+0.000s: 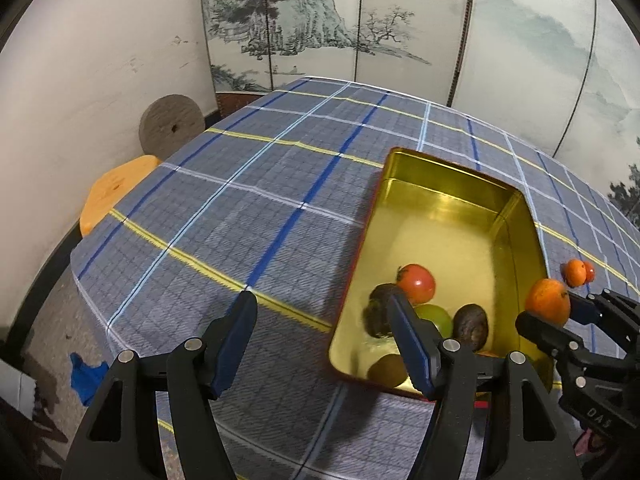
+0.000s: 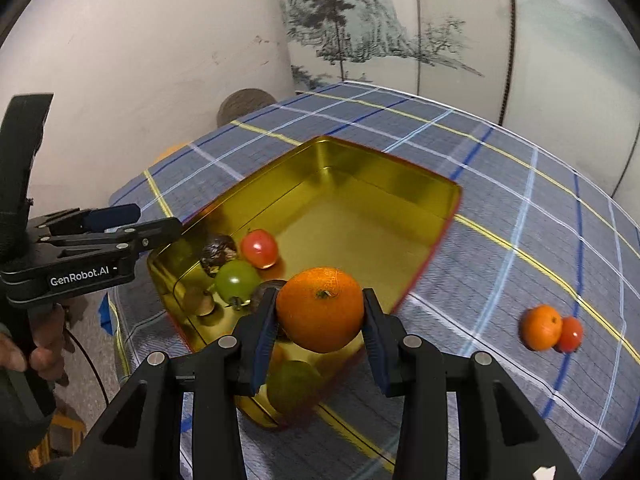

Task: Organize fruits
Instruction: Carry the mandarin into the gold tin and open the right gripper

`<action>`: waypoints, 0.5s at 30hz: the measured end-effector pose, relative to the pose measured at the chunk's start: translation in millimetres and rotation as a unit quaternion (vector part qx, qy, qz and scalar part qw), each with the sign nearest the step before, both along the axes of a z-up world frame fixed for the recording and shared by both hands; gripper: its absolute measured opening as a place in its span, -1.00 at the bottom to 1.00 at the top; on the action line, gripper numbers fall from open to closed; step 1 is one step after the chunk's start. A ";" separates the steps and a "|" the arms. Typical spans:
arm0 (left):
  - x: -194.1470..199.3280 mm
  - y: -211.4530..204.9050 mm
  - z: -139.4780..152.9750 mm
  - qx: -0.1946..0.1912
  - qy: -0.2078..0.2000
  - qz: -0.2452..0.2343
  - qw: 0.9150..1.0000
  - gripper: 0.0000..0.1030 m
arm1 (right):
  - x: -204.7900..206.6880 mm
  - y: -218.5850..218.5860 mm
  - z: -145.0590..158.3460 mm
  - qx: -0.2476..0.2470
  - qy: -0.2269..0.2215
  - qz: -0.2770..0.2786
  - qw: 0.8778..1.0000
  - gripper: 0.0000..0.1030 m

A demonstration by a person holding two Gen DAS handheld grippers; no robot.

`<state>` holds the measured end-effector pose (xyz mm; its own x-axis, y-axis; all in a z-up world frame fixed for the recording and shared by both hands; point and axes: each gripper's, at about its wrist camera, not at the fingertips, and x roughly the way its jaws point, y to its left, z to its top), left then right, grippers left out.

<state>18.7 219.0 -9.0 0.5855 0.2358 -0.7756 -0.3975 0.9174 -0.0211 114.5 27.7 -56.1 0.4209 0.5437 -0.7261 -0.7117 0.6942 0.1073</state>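
Note:
A gold tin (image 1: 440,184) lies on the plaid tablecloth (image 1: 240,208). Its near end holds a red tomato (image 1: 418,282), a green tomato (image 1: 434,316), two dark round fruits (image 1: 472,326) and a kiwi (image 1: 388,368). My left gripper (image 1: 324,320) is open and empty over the tin's left edge, one finger above the fruit. My right gripper (image 2: 320,312) is shut on an orange (image 2: 320,310), held above the tin's (image 2: 380,156) near corner. Another orange (image 2: 540,328) touches a red tomato (image 2: 570,334) on the cloth to the right.
A painted folding screen (image 1: 320,20) stands behind the table. A grey stone disc (image 1: 172,128) and an orange stool (image 1: 116,192) sit beyond the table's left edge. A hand (image 2: 44,356) holds the left gripper's handle. Blue scraps (image 1: 86,376) lie on the floor.

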 end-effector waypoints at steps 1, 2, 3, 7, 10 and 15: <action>-0.9 1.2 -0.4 0.000 0.000 0.001 1.000 0.33 | -0.7 3.7 -1.7 -0.003 0.002 0.004 1.000 -0.27; -1.8 2.3 -0.9 0.000 0.000 0.003 1.000 0.33 | -0.9 5.4 -3.1 -0.004 0.002 0.005 1.000 -0.27; -2.7 3.8 -1.5 0.000 0.001 0.005 1.000 0.33 | -1.1 8.3 -5.2 -0.009 0.003 0.008 1.000 -0.27; -5.4 8.0 -4.0 -0.001 0.005 0.008 1.000 0.34 | -0.8 12.6 -10.9 -0.017 0.005 0.010 1.000 -0.27; -7.4 9.6 -4.8 -0.002 0.006 0.009 1.000 0.34 | 0.6 14.2 -13.8 -0.021 0.007 0.009 1.000 -0.27; -11.3 10.5 -6.6 -0.002 0.009 0.009 1.000 0.35 | 1.4 17.4 -17.4 -0.026 0.008 0.012 1.000 -0.26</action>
